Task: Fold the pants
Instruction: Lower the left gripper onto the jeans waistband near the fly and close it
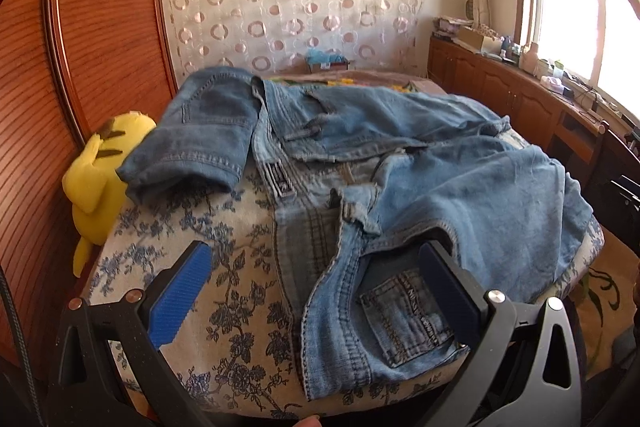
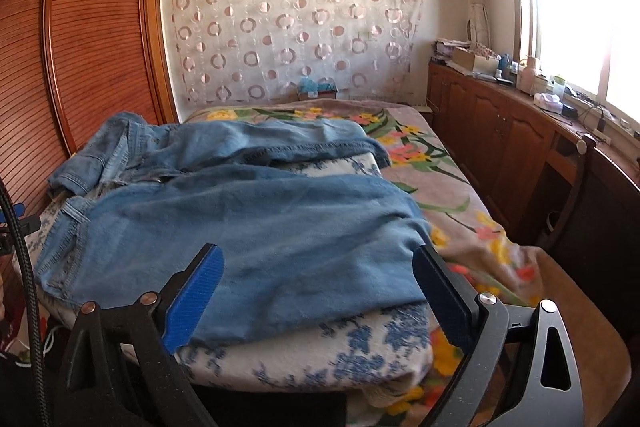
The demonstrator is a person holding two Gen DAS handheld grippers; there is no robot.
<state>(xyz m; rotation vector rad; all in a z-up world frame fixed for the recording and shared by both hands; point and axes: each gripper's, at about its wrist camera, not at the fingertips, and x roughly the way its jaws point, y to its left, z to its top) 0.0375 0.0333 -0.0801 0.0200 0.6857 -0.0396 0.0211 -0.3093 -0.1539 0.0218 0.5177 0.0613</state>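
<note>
We see open floral bedcover [image 1: 168,251] left of crumpled blue denim pants [image 1: 460,195]; yellow plush toy [image 1: 96,179] and slatted wooden wardrobe [image 1: 100,27] block left; brown cabinets [image 2: 500,131] hem right.

A pair of light blue denim pants [image 1: 360,163] lay spread and rumpled across the middle of the left wrist frame, partly turned so that paler inside seams and a stitched back pocket showed at lower centre. One short cuffed leg end reached toward the upper left. In the right wrist frame the pants [image 2: 256,227] filled the centre and left, creased, with a hemmed edge running across the upper middle.
</note>
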